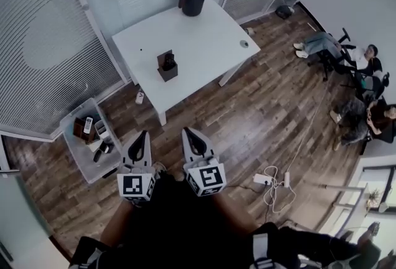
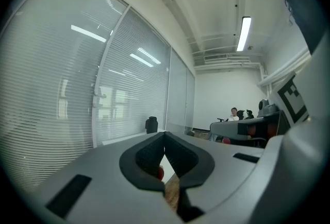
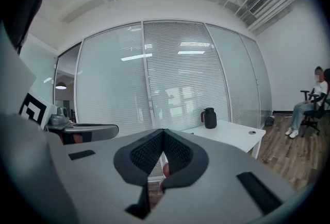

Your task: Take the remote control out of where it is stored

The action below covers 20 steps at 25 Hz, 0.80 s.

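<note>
White table (image 1: 198, 39), remote (image 1: 168, 61) well beyond fingers (image 1: 139, 147)

The left gripper (image 1: 142, 136) and right gripper (image 1: 188, 132) have matt grey plastic shells. The right one's black pads (image 3: 147, 152) look finely knurled and rubbery. Ahead of them the bench (image 1: 204, 45) is smooth matt white, and the jug (image 1: 192, 0) on it is dark with a dull sheen. The floor (image 1: 266, 119) below is brown wood-grain plank. Left of the left gripper stands a clear plastic bin (image 1: 71, 138).

A jug (image 1: 192, 0) stands at the table's (image 1: 204, 39) far end, with a holder (image 1: 167, 67) at its middle. A bin (image 1: 79, 159) sits on the floor to the table's left. Seated people (image 1: 370, 59) are far right.
</note>
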{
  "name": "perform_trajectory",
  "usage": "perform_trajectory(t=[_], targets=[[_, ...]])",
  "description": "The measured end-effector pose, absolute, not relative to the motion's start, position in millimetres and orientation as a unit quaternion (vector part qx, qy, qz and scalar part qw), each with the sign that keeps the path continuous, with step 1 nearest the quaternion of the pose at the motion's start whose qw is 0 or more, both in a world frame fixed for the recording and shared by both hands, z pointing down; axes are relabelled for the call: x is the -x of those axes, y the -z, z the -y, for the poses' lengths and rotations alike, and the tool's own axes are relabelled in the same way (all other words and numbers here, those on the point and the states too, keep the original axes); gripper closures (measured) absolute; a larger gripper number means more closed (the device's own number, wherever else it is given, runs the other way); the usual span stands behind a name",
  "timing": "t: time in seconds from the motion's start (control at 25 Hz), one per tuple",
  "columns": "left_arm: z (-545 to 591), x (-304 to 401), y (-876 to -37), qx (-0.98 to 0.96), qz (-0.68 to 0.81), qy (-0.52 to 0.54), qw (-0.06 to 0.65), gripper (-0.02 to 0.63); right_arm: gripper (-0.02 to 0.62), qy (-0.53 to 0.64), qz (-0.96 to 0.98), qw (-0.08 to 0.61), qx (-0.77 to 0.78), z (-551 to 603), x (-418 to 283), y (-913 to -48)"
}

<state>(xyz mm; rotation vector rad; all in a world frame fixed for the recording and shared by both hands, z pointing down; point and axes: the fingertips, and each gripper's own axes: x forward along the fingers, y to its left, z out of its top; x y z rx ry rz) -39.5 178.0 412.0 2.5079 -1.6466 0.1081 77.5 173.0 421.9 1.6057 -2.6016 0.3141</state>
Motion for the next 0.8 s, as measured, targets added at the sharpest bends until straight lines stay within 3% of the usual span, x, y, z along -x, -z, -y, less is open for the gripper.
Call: perform_trajectory(t=[0.8], targets=[[-132.0, 49.0, -423.6, -0.842, 0.533, -0.037, 0.071, 0.600, 0.594, -0.114, 0.833, 0.036, -0.541, -131.1, -68.6, -437.0]])
